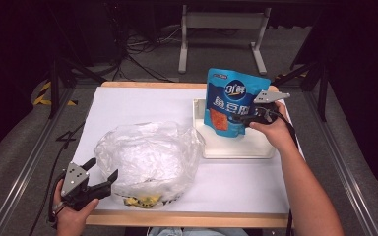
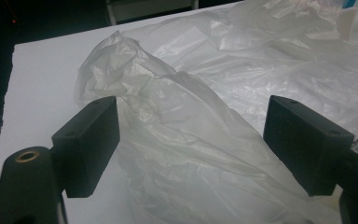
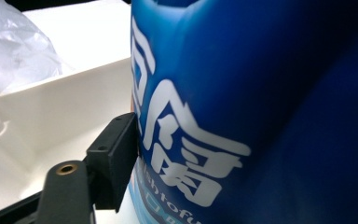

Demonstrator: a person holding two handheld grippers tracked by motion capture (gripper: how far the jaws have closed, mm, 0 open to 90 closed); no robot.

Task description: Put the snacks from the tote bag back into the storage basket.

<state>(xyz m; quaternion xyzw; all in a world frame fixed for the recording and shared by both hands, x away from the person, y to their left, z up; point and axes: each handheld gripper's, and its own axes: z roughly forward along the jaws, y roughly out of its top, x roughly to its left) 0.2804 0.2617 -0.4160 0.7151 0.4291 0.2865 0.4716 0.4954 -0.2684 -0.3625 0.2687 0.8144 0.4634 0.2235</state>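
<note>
A blue snack pouch [image 1: 234, 103] with white lettering stands leaning in the white tray [image 1: 236, 151] at the right of the table. My right gripper [image 1: 248, 117] reaches it from the right, at its lower right edge. In the right gripper view the pouch [image 3: 261, 93] sits between the jaws; one finger [image 3: 114, 154] lies beside it, the other is hidden behind it. The jaws stand apart, not pressing. At the front left, my left gripper [image 1: 102, 168] is open beside a crumpled clear plastic bag [image 1: 147, 152]. Bag film [image 2: 191, 93] lies between its jaws [image 2: 191, 135], ungripped.
White paper covers the table [image 1: 236, 184], its wooden edge showing at the front. Something yellow [image 1: 140, 200] lies inside the bag near the front edge. A metal stand [image 1: 221, 19] and cables are on the floor beyond the table.
</note>
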